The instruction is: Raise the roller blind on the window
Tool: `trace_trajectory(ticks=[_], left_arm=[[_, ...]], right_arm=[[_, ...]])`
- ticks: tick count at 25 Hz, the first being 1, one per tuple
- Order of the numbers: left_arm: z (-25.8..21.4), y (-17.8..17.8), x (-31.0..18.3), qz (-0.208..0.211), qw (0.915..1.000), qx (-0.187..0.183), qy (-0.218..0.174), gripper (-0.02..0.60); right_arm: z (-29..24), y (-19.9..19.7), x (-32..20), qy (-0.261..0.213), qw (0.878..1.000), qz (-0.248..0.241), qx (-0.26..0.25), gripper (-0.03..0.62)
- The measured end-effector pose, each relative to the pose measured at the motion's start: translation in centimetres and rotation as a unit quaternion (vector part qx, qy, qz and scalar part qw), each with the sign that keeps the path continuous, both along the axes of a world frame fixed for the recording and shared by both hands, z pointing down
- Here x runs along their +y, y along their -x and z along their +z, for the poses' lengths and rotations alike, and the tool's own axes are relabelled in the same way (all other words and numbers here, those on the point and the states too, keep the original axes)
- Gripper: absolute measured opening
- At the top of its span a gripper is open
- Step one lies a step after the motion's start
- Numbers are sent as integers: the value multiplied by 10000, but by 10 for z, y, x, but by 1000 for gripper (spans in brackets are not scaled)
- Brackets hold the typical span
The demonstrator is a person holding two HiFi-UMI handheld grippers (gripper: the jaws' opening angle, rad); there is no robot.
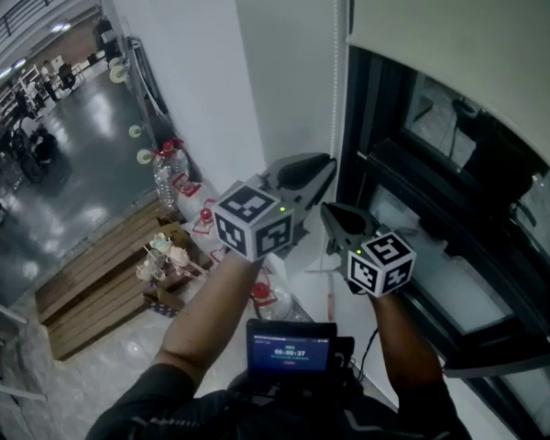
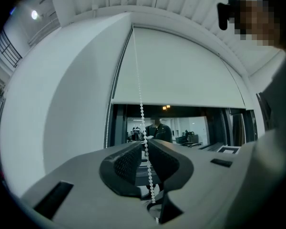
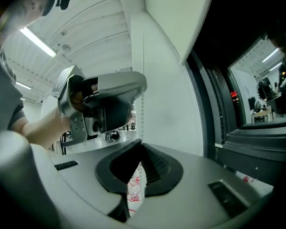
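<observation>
White chain [image 2: 137, 70] hangs straight down by the left edge of the half-raised blind [image 2: 181, 66]. Your right gripper [image 3: 141, 146] pinches the chain. Your left gripper [image 2: 146, 143], higher up, is a little open around it.

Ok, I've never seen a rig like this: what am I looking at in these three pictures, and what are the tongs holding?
There is no robot. A person carries a hand tool in each hand; each tool ends in two-jawed tongs and bears a marker cube. The head view is shot from the person's head, looking down at a dark-framed window whose cream fabric roller blind is partly raised. The other two pictures come from cameras riding on the tools, looking along the jaws. A white bead chain hangs beside the window. The left tongs stand close around it, but whether they pinch it is unclear. The right tongs are shut on it.
</observation>
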State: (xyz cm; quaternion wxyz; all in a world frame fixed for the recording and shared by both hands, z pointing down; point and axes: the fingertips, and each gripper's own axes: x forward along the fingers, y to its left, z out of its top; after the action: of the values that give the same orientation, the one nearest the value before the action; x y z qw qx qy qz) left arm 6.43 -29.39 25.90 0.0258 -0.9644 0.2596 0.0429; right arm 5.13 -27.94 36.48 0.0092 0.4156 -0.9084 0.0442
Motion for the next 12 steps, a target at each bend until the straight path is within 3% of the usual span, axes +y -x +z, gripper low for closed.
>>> trace_trajectory(ticks=[3,4,12], left_arm=[[3,-7,-1,57,10000,-60,36,43],[4,-8,-1,78,9999,-49,46,8],[5,-11,2,191,9997,75,-129,2]], right_arm=[[0,0,2,-1,10000,-1,0,3],[-1,0,2,-5,10000,6,2,3],[0,-4,0,43,10000,28,-56,3]])
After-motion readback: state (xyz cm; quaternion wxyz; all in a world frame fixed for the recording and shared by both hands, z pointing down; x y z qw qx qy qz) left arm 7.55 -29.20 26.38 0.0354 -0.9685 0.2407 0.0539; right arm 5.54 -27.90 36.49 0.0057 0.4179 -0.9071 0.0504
